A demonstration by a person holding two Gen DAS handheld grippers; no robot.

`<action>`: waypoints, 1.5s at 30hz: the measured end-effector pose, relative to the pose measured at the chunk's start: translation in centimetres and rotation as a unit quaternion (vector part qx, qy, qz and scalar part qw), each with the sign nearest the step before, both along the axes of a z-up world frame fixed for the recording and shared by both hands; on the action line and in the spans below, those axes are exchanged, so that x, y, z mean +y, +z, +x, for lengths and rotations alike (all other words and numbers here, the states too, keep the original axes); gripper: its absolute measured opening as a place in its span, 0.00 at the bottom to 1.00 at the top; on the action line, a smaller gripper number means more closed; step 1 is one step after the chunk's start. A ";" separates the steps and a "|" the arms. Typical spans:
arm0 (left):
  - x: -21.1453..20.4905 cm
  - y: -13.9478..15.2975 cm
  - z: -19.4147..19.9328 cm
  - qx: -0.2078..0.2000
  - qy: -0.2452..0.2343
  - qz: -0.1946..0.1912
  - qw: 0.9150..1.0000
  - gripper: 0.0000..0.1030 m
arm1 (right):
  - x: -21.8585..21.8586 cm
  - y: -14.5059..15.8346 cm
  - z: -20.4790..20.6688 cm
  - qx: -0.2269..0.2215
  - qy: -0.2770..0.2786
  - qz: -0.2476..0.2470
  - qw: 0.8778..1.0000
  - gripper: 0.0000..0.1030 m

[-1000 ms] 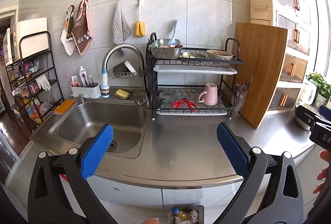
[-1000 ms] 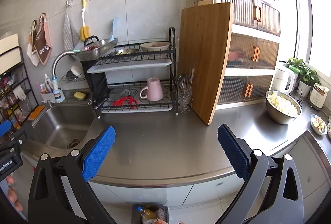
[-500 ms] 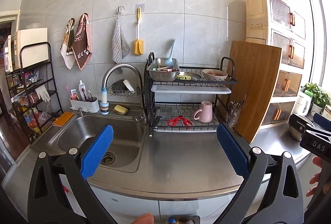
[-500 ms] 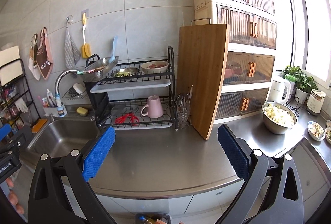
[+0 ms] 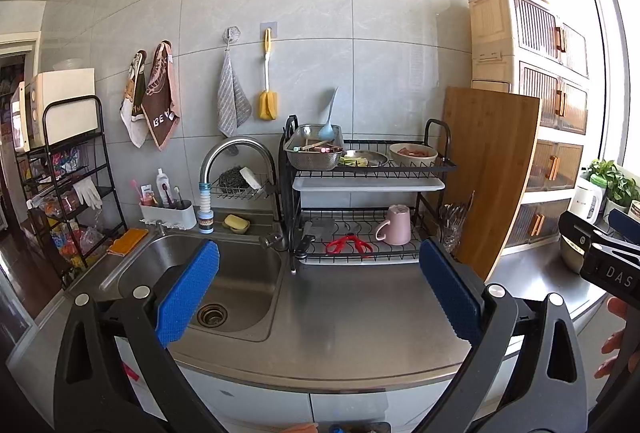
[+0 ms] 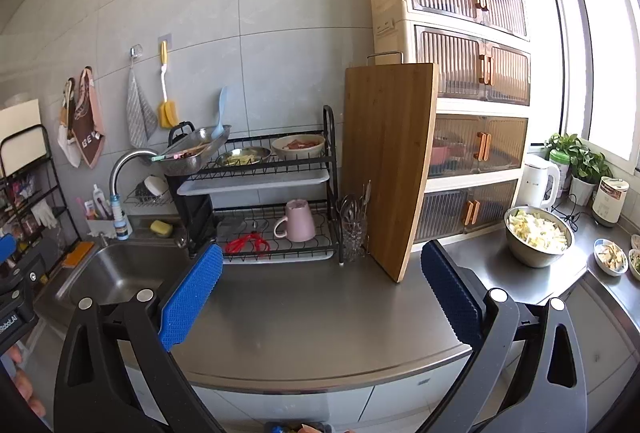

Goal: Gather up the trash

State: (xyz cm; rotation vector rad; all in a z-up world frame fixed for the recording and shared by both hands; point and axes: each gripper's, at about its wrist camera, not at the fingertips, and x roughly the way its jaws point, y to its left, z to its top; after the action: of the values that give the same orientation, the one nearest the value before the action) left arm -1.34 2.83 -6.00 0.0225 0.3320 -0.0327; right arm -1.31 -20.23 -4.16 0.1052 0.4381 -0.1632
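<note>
Trash bin [image 5: 360,427] barely showing at bottom centre, left gripper [image 5: 318,297] and right gripper [image 6: 320,297] fingers spread apart, empty, above steel counter [image 6: 320,313].

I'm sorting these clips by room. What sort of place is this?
A home kitchen, most likely: a steel sink with a faucet, a dish rack holding a pink mug, and a bowl of chopped vegetables on the counter.

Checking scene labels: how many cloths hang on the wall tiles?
3: two brown-and-white cloths overlapping, left of the faucet; one grey striped cloth on a hook beside the yellow brush. More could sit beyond the shelf rack.
</note>
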 end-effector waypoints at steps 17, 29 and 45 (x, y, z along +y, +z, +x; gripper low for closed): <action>0.2 -0.1 0.0 0.002 0.006 0.001 1.000 0.92 | 1.0 0.9 -0.6 -0.014 -0.004 -0.019 1.000 0.97; 0.1 -0.1 -0.1 0.004 0.007 0.002 1.000 0.92 | 0.9 1.2 -0.7 -0.018 -0.005 -0.019 1.000 0.97; 0.0 -0.5 0.6 0.008 0.008 0.002 1.000 0.92 | 0.8 0.9 -0.2 -0.017 -0.003 -0.018 1.000 0.97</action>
State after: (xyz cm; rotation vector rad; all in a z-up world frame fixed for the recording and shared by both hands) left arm -0.73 2.82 -6.54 0.0236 0.3489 -0.0164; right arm -1.48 -19.40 -3.26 0.0741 0.4011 -0.1740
